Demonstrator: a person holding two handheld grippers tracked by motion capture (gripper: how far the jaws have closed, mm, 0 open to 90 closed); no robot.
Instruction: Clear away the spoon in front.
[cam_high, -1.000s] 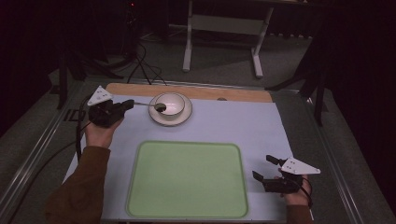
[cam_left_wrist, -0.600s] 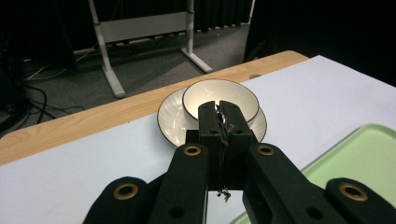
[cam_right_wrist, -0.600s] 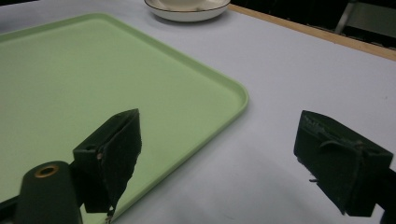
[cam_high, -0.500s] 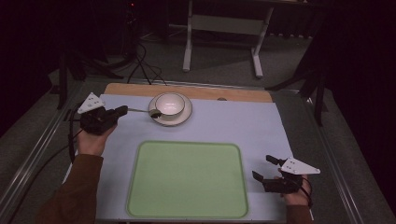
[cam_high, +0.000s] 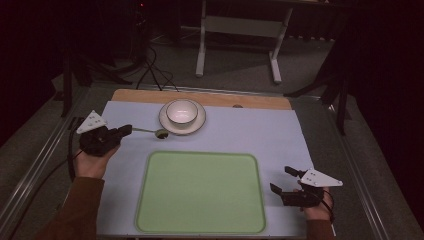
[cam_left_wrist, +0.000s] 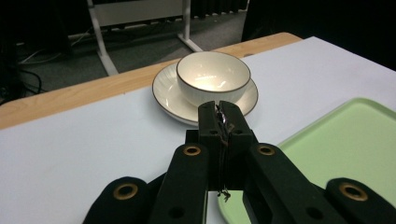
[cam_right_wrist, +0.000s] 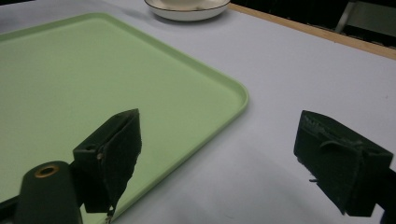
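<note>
While our left gripper (cam_high: 126, 130) clamps the spoon (cam_high: 150, 132) by its handle, the spoon's dark head hangs just off the saucer (cam_high: 198, 126) at its 8 o'clock. We see the jaws pressed together on the thin handle in the left gripper view, with the bowl (cam_left_wrist: 213, 74) straight ahead at 12 o'clock, sitting on the saucer. Our right gripper (cam_high: 283, 181) rests on the table (cam_high: 260, 135) at the tray's (cam_high: 200, 195) 3 o'clock, jaws spread wide and holding nothing. The tray lies at 6 o'clock from the saucer, apart from it.
</note>
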